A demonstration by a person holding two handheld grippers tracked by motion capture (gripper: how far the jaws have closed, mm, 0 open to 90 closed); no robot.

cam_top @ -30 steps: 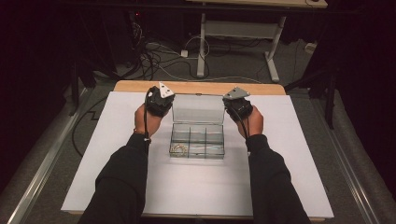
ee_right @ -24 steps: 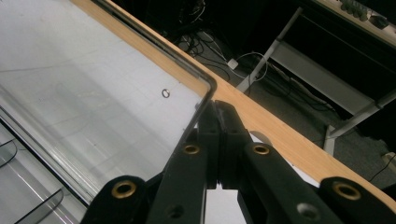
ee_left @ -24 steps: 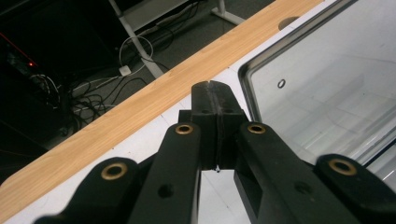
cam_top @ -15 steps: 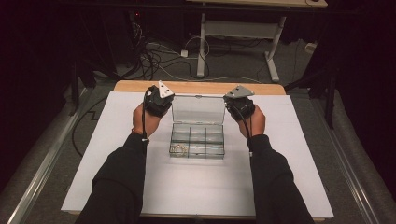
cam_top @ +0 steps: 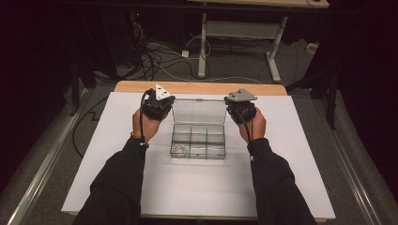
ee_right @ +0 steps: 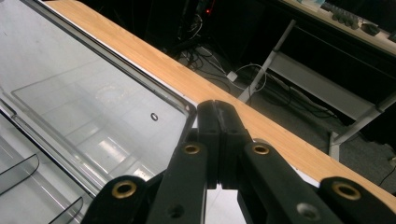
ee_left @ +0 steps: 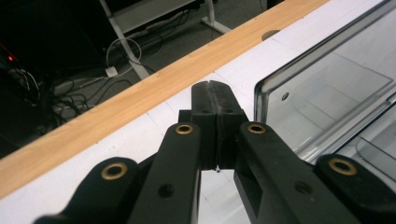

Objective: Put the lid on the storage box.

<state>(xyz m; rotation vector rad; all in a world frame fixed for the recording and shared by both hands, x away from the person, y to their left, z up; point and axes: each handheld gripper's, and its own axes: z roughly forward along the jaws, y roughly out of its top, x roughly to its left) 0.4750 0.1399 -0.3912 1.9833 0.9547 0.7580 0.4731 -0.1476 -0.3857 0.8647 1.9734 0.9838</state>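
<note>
At the back corners of the open lid (cam_top: 198, 111), both tools sit with their jaws pressed together on nothing. The left gripper (ee_left: 215, 88) has its closed tip over the white table cover (ee_left: 154, 116), just beside the lid's left edge (ee_left: 261, 88); whether it touches that edge cannot be told. The right gripper (ee_right: 217, 109) has its closed tip at the lid's right corner (ee_right: 187, 109), with the wooden table edge (ee_right: 154, 56) running behind it.

From the high view, the left gripper (cam_top: 158, 104) and the right gripper (cam_top: 241, 107) flank the clear compartment box (cam_top: 198, 143), whose lid leans back from the hinge. The box stands near the middle of the cover, and something small and pale lies in its near-left compartment (cam_top: 180, 150); what it is cannot be made out.

The step in hand looks like swinging the lid, most likely down to shut it. To do that well, both tips should bear on the lid's top edge at matching heights and move together, so the thin plastic does not twist at the hinge. Push gently forward and down, since a light box like this may slide on the smooth cover; keeping one tip low to steady the base would help.
</note>
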